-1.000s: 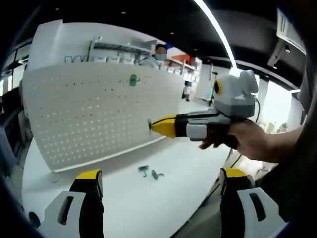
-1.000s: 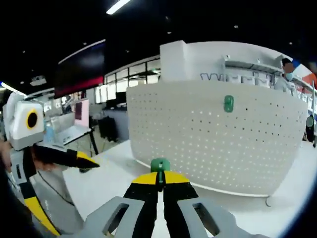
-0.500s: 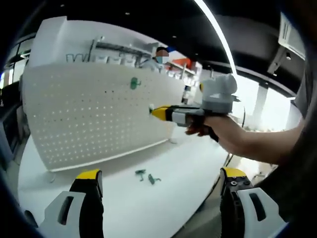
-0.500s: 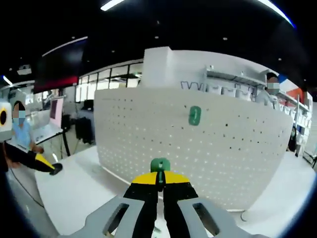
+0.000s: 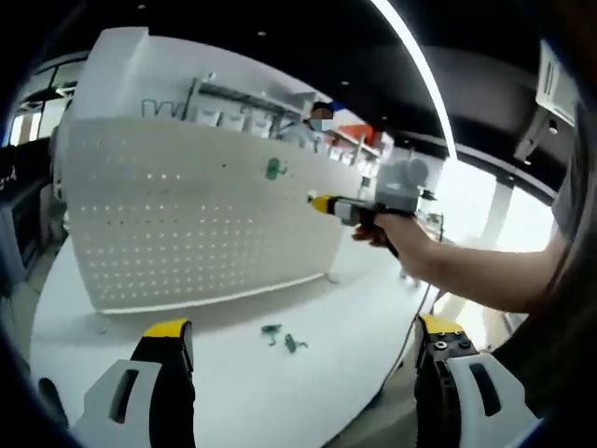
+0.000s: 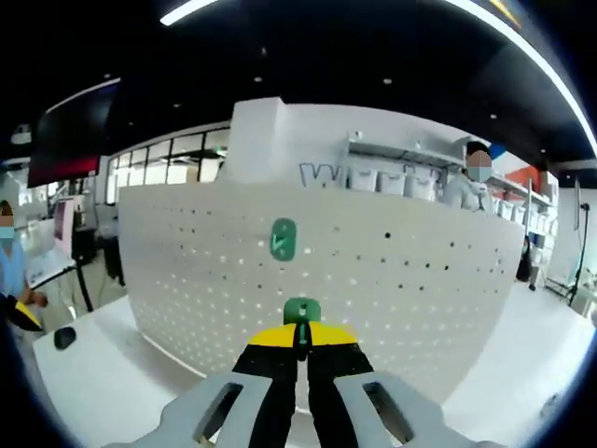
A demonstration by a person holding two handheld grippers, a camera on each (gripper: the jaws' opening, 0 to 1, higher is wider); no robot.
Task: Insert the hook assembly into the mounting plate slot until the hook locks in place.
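A white pegboard (image 5: 196, 219) stands upright on the white table (image 5: 233, 392), with one green hook (image 5: 273, 169) mounted on it. My right gripper (image 5: 317, 202), held by a hand, points at the board's right part and is shut on a small green hook (image 6: 301, 311). In the right gripper view the mounted green hook (image 6: 283, 239) hangs on the pegboard (image 6: 373, 280) just above and left of the held one. My left gripper (image 5: 303, 341) hangs back over the table's near edge, jaws wide apart and holding nothing. Two loose green hooks (image 5: 284, 338) lie on the table.
A person (image 5: 322, 117) stands behind the board by white shelving (image 5: 233, 98). Another person (image 6: 9, 271) is at the far left in the right gripper view. The arm (image 5: 485, 275) holding the right gripper reaches across from the right.
The right gripper has carried its green hook up and closer to the pegboard, toward the mounted hook. The left gripper stays open, its view shifted slightly.
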